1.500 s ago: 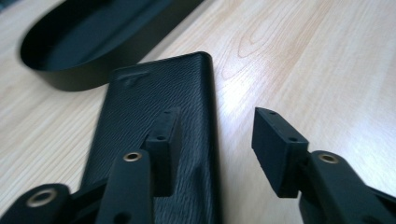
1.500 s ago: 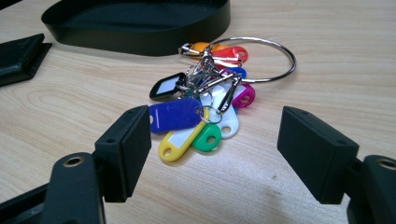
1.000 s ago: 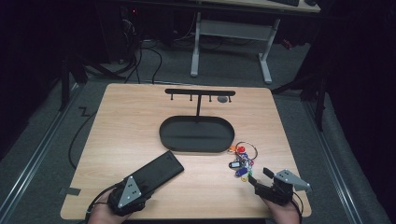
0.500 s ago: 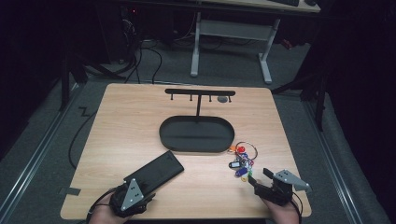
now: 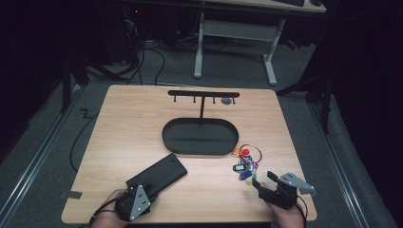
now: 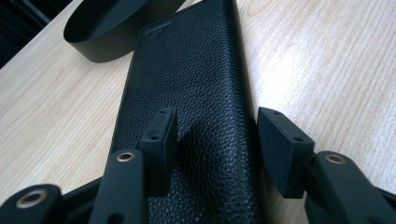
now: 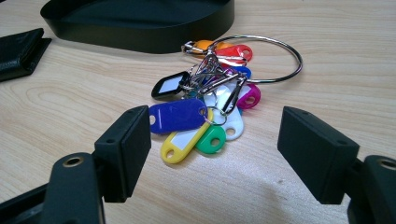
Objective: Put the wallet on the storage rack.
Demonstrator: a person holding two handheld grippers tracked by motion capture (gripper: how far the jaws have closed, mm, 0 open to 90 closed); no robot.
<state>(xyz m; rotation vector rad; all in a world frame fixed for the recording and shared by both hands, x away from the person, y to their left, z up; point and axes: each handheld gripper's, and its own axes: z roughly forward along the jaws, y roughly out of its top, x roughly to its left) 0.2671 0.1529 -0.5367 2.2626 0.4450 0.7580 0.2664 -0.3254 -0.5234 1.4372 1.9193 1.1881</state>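
A black leather wallet lies slanted on the wooden table, in front and left of a black oval tray. My left gripper is at the wallet's near end. In the left gripper view the left gripper is open: one pad hovers over the wallet and the other stands beside its right edge. Its jaws have just been closing, without pressing on the leather. My right gripper is open just short of a bunch of coloured key tags. The tags on a steel ring lie ahead of the right gripper.
A black T-shaped rack with small hooks rises behind the tray, and a small grey object lies by it. The tray wall stands close behind the keys. The table's front edge is just under both hands. Desk legs and cables lie beyond.
My left gripper has crept slightly to the right at the wallet's near end. The right gripper, keys and wallet have not moved.
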